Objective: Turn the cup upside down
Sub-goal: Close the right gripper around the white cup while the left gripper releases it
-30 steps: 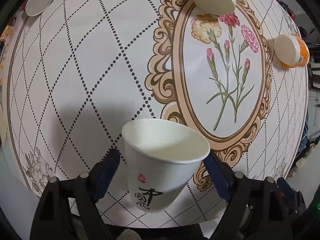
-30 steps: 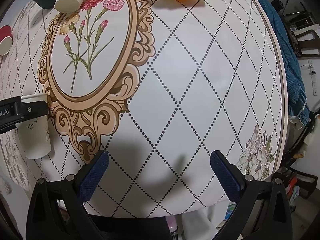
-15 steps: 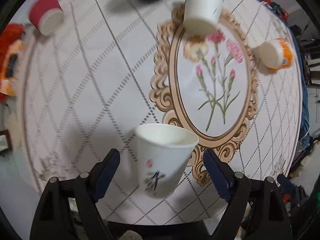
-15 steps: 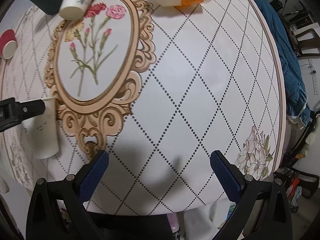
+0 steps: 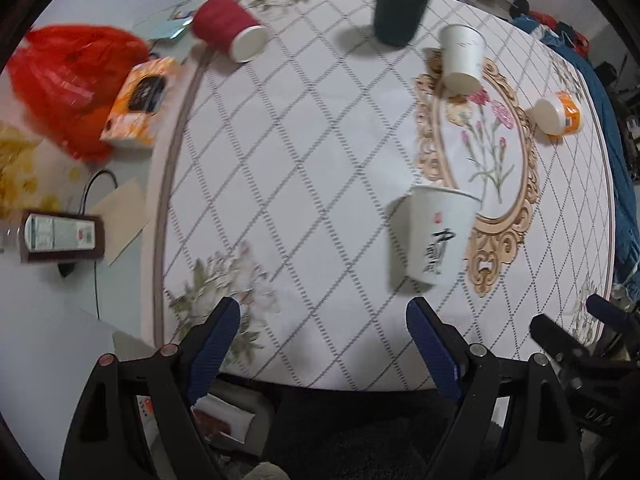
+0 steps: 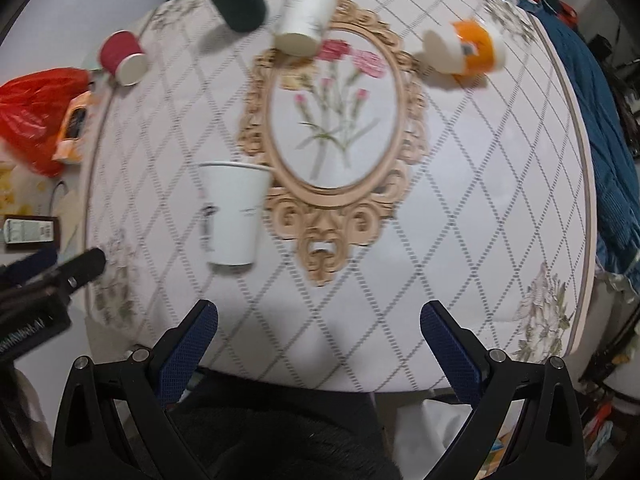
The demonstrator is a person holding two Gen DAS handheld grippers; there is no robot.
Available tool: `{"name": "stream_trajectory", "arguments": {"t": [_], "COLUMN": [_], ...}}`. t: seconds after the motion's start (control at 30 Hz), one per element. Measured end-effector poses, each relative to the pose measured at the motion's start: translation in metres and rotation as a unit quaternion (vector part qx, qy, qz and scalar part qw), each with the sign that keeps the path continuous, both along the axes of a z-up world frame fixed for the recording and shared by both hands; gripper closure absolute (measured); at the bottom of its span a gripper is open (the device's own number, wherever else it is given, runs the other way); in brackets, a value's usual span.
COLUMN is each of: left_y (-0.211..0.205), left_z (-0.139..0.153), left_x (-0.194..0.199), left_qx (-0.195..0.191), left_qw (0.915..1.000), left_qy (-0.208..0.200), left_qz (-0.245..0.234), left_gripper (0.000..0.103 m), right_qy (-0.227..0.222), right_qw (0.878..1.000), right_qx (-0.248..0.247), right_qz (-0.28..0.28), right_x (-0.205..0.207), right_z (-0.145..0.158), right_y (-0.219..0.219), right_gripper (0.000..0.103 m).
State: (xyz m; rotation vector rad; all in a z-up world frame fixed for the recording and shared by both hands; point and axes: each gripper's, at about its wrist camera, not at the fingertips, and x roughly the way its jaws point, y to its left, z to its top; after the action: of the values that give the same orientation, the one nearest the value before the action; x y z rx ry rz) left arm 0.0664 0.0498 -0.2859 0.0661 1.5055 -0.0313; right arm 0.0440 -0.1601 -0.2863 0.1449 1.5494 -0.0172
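A white paper cup with black calligraphy stands mouth up on the table by the lower left of the ornate oval print; it also shows in the right wrist view. My left gripper is open and empty, pulled back over the table's near edge, left of the cup. My right gripper is open and empty, also back at the near edge, right of the cup. The left gripper's fingers show at the left of the right wrist view.
A white cup, a red cup and an orange-white cup lie on their sides. A dark green cup stands at the far edge. A red bag, orange box and cable lie left of the table.
My left gripper has let go of the cup and drawn back and left. Both grippers have pulled away from the table, so more of it shows. The cup stays upright.
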Motion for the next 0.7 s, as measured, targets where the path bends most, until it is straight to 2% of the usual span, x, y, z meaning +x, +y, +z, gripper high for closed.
{"name": "stream_trajectory", "arguments": {"t": [0.2, 0.3, 0.4, 0.47, 0.5, 0.53, 0.57, 0.6, 0.7], "left_y": [0.036, 0.051, 0.063, 0.069, 0.071, 0.074, 0.075, 0.076, 0.079], "left_z": [0.008, 0.003, -0.009, -0.015, -0.020, -0.025, -0.030, -0.036, -0.052], "left_x": [-0.005, -0.004, -0.004, -0.004, -0.004, -0.004, -0.004, -0.003, -0.001], "left_qx": [-0.020, -0.019, -0.012, -0.006, 0.001, 0.009, 0.015, 0.020, 0.025], "left_qw": [0.9994, 0.9989, 0.9987, 0.9985, 0.9985, 0.9983, 0.9981, 0.9979, 0.9969], "left_qy": [-0.021, -0.031, -0.027, -0.027, -0.027, -0.027, -0.027, -0.023, -0.007], "left_qz": [0.018, 0.029, 0.042, 0.046, 0.048, 0.051, 0.053, 0.057, 0.074], "left_gripper": [0.018, 0.018, 0.012, 0.008, 0.008, 0.008, 0.008, 0.008, 0.008], "right_qy": [-0.006, -0.015, -0.033, -0.051, -0.059, -0.070, -0.074, -0.077, -0.071], "right_qw": [1.000, 0.997, 0.985, 0.962, 0.943, 0.908, 0.886, 0.853, 0.735], "right_qx": [-0.021, -0.056, -0.101, -0.136, -0.161, -0.197, -0.217, -0.244, -0.291], "right_qz": [0.012, 0.056, 0.137, 0.232, 0.285, 0.363, 0.403, 0.455, 0.609], "right_x": [0.005, 0.008, 0.011, 0.011, 0.010, 0.006, 0.003, -0.001, -0.014], "right_z": [0.016, 0.026, 0.035, 0.039, 0.039, 0.036, 0.033, 0.028, 0.007], "right_y": [0.031, 0.049, 0.070, 0.091, 0.101, 0.116, 0.123, 0.131, 0.148], "right_gripper": [0.000, 0.000, 0.000, 0.000, 0.000, 0.000, 0.000, 0.000, 0.000]}}
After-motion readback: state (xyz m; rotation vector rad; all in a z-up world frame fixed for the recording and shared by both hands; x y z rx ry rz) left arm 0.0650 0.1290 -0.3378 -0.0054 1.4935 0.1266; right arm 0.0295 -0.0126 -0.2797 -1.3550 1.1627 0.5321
